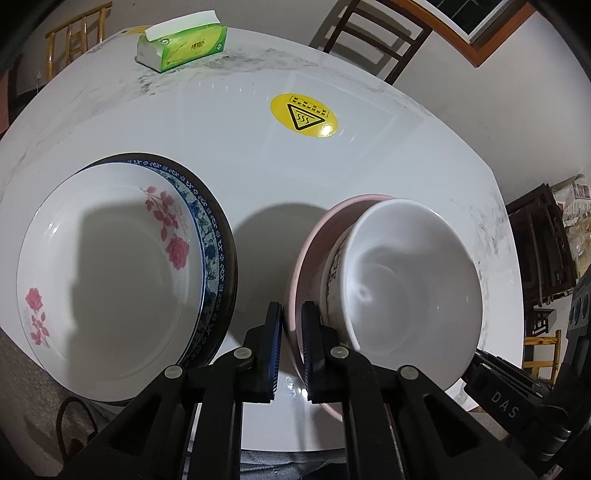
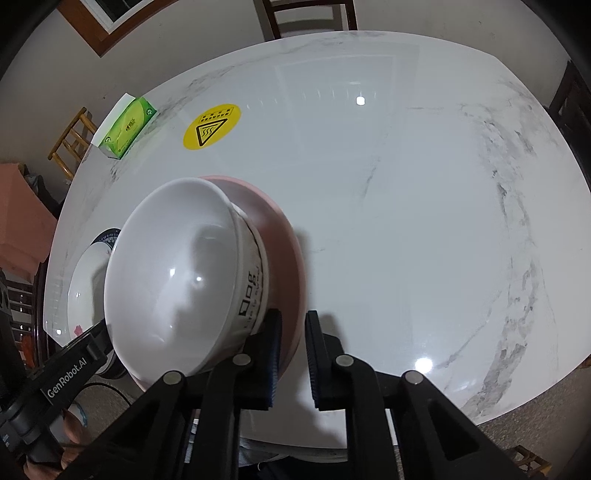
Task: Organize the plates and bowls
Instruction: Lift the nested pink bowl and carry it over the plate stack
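A white bowl [image 1: 406,280] [image 2: 173,266] sits tilted inside a pink bowl [image 1: 306,266] [image 2: 280,229] near the table's front edge. My left gripper [image 1: 291,332] is shut on the pink bowl's left rim, and my right gripper [image 2: 293,332] is shut on its right rim. To the left stands a stack of plates: a white rose-patterned plate [image 1: 110,266] [image 2: 85,273] on top, then a blue-patterned plate [image 1: 210,236], then a dark plate [image 1: 229,240]. The white bowl hides each gripper's fingertips from the other camera.
The white marble table [image 1: 258,166] [image 2: 406,221] bears a yellow hot-surface sticker [image 1: 304,114] [image 2: 211,126] and a green tissue box [image 1: 181,44] [image 2: 127,127] at the far left. A dark chair [image 1: 376,37] [image 2: 310,14] stands behind the table.
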{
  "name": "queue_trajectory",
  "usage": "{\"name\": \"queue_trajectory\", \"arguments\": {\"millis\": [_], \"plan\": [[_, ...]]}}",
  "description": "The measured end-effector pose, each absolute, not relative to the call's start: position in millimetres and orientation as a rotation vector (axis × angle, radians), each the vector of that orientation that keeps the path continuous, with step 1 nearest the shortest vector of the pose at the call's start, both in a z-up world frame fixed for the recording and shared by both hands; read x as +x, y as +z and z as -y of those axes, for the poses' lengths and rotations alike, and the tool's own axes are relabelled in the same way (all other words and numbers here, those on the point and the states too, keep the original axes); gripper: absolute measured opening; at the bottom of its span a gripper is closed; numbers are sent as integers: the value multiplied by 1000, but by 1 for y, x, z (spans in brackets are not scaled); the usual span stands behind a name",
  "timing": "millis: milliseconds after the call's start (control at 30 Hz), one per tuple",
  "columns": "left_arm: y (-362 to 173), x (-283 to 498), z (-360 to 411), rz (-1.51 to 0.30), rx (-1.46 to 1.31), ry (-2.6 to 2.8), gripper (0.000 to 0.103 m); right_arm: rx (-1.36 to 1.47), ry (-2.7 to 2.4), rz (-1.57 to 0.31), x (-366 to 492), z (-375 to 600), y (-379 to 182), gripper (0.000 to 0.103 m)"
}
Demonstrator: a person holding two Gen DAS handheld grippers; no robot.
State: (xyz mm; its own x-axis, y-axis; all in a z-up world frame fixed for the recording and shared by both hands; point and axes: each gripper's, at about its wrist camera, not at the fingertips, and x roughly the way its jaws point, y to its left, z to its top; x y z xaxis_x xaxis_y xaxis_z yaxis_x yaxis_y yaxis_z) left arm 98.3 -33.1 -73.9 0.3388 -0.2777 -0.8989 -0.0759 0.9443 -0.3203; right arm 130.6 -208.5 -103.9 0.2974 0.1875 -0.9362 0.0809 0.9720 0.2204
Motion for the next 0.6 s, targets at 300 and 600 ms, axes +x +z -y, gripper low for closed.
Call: {"name": "queue_trajectory", "arguments": {"millis": [300, 600], "plan": [[-74, 99, 33, -1229, -324, -139, 6, 245, 64, -1275, 132, 207, -104, 13], [-75, 101, 30, -1234, -322, -141, 6, 239, 64, -1279, 135, 204, -104, 13]]}}
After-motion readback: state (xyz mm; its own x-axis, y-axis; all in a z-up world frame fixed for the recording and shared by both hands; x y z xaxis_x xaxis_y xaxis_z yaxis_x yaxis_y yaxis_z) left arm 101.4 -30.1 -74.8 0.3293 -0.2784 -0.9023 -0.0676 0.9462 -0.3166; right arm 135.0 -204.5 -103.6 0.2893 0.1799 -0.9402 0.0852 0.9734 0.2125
